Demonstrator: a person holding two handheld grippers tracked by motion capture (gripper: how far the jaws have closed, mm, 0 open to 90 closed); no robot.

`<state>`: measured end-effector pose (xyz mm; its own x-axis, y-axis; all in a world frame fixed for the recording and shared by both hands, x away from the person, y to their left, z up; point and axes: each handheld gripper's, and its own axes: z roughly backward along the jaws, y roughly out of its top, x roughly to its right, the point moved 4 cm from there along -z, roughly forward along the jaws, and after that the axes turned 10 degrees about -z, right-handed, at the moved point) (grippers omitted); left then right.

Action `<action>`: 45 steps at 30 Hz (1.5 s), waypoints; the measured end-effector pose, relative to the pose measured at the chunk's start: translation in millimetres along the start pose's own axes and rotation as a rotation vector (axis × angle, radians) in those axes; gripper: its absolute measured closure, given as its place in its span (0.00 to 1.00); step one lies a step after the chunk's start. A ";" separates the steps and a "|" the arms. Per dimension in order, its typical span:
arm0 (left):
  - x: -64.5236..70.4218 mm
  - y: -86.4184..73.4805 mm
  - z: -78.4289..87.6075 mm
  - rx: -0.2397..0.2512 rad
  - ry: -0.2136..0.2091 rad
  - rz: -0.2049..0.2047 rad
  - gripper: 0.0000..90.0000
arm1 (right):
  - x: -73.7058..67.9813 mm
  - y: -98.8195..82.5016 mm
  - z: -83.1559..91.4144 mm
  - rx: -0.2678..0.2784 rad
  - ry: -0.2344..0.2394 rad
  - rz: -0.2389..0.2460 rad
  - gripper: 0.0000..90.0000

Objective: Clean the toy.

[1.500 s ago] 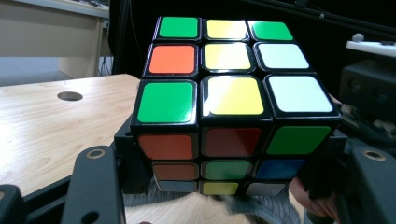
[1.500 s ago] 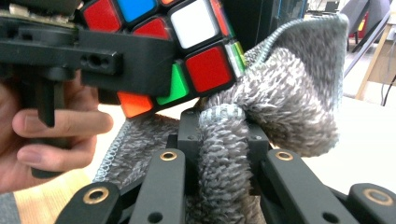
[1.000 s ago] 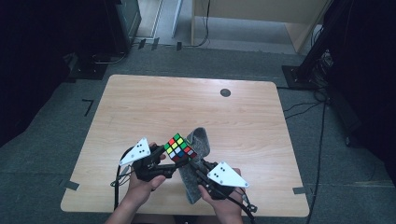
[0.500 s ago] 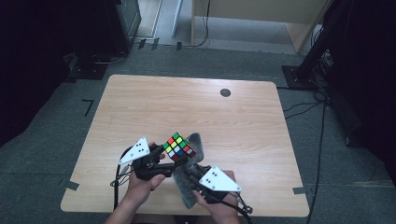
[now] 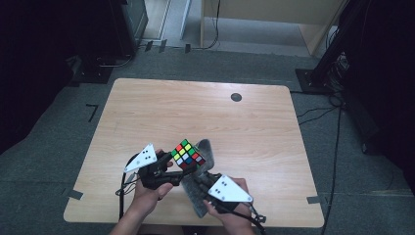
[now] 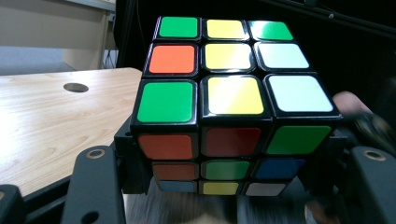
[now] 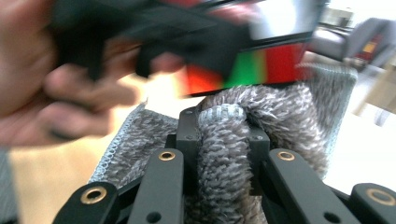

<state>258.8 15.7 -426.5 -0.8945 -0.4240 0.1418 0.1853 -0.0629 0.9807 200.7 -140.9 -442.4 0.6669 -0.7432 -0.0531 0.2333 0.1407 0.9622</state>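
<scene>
Cube held up at the table's near edge while a grey cloth is worked against its underside.

The wooden table [image 5: 147, 112] stands bare toward twelve o'clock; everything is bunched at its six o'clock edge. There the grey cloth [image 5: 204, 149] lies partly on the wood, a fold of it pinched tight in the right gripper [image 7: 223, 140] and pushed up under the puzzle cube [image 6: 224, 100]. The left gripper [image 5: 169, 164] has its jaws pressed on the cube's two sides, low down, the cube tilted above the cloth. I reckon a hard rub could twist the cube loose from that low hold, or drag the cloth out of its pinch.
</scene>
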 end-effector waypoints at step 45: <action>28.1 -17.0 -13.6 -0.142 -0.130 -0.297 0.38 | 45.7 26.8 33.4 0.168 0.021 -0.325 0.83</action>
<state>236.0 -7.4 -441.0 -0.9603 -0.2508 -0.1221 -0.0443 -0.2948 0.9545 213.8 -192.9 -410.1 0.5923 -0.7174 -0.3668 0.3170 -0.2111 0.9246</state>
